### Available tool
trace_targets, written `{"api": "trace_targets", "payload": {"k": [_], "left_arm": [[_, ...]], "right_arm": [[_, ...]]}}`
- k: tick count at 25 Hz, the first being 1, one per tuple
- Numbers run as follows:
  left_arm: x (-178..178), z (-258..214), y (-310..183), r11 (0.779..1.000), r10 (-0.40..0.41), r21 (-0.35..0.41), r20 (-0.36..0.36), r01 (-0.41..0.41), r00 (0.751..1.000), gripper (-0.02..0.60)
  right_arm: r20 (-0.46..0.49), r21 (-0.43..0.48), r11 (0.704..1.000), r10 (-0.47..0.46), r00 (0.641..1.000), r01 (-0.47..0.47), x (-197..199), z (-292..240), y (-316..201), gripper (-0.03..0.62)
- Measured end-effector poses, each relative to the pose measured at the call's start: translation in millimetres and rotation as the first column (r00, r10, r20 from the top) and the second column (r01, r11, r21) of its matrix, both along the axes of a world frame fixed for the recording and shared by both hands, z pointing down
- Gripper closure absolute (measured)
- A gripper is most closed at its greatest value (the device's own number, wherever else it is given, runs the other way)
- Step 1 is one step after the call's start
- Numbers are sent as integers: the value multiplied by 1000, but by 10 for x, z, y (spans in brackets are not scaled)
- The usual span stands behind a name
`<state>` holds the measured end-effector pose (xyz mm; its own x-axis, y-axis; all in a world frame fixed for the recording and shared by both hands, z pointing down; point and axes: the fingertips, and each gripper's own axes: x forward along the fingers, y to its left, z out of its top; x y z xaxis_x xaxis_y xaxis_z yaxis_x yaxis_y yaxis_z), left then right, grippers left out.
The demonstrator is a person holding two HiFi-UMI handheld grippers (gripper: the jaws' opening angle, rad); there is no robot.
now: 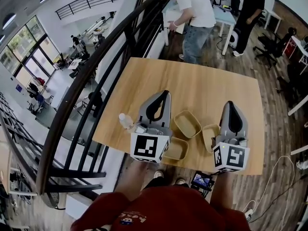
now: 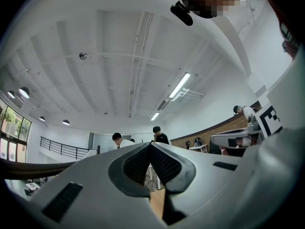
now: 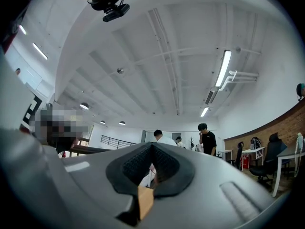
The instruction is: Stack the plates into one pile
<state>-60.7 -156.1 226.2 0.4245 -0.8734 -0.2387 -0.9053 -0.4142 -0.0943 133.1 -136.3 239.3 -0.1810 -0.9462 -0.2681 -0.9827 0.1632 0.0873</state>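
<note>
Stacking is not yet begun: three plates lie unstacked, perhaps touching, at the table's six o'clock edge. The left gripper at seven o'clock and the right gripper at five are pressed together, empty. Jaws must be spread and lowered onto one plate.

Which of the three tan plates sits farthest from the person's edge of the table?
The middle plate. The left plate and right plate lie closer to that edge, one on either side of it.
</note>
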Motion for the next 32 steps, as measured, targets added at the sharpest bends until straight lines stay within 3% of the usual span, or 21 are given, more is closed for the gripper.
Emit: {"api": "trace_targets", "payload": {"k": [14,20,24,28,32], "left_arm": [[-171,257,-131,997,-19,-78,18,21,1000,575],[-120,589,-93,986,-5,-168,44,13,999,575],[-218,1149,-20,956,-3,-293,71,24,997,575],[-345,1777,117,902,-4,-429,85,40,996,572],[-412,2174,202,861,-3,-506,112,59,994,563]], "right_arm": [[6,-42,999,-32,999,32,-208,136,-87,583],[63,-148,987,-47,997,56,-191,446,-86,583],[115,-263,961,-50,992,79,-289,934,-30,583],[136,-416,905,-38,990,92,-376,1545,88,583],[163,-523,847,-10,987,95,-416,2015,210,583]]}}
